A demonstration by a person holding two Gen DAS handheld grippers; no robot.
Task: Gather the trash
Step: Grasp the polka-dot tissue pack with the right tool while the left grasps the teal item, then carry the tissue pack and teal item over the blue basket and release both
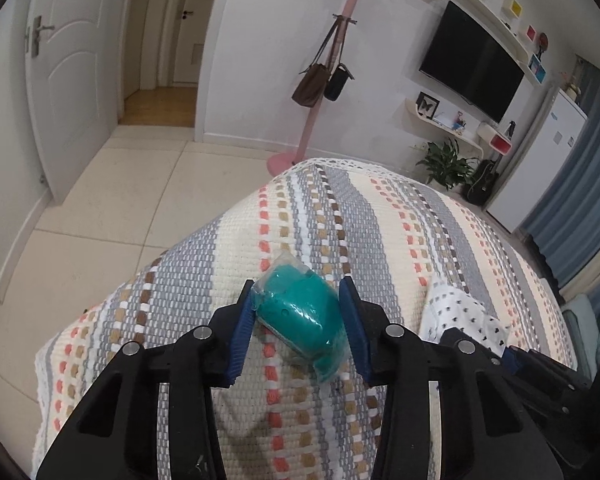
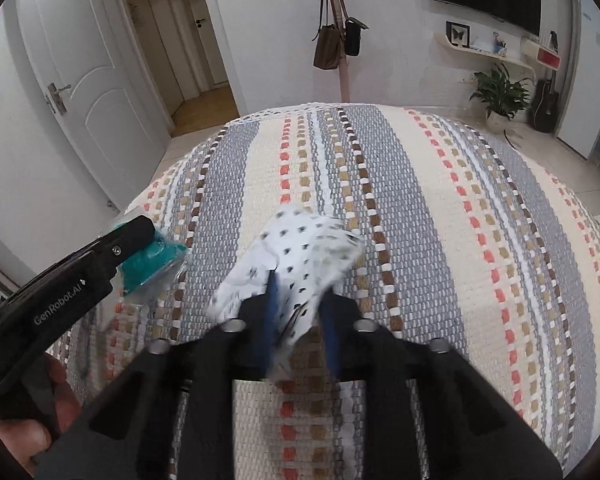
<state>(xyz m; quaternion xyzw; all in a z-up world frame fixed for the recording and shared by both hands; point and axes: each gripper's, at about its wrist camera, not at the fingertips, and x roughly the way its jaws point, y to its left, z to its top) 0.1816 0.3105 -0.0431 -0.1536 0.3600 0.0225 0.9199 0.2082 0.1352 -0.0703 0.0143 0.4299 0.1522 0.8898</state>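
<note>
A teal item in clear plastic wrap (image 1: 300, 312) lies on the striped woven cloth (image 1: 380, 220). My left gripper (image 1: 298, 286) has its blue pads pressed against both sides of it. In the right wrist view the same teal item (image 2: 152, 264) shows under the left gripper's black finger (image 2: 132, 236). A crumpled white paper with dark spots (image 2: 300, 240) sits near the middle of the cloth (image 2: 440, 200). My right gripper (image 2: 300, 292) is shut on the paper's near end. The paper (image 1: 460, 312) also shows at the right of the left wrist view.
A pink coat stand with two hanging bags (image 1: 320, 80) stands past the far edge of the cloth. A white door (image 1: 68, 72) and tiled floor (image 1: 120, 208) lie to the left. A potted plant (image 1: 446, 162) and wall TV (image 1: 472, 64) are at the right. A hand (image 2: 40, 400) holds the left gripper.
</note>
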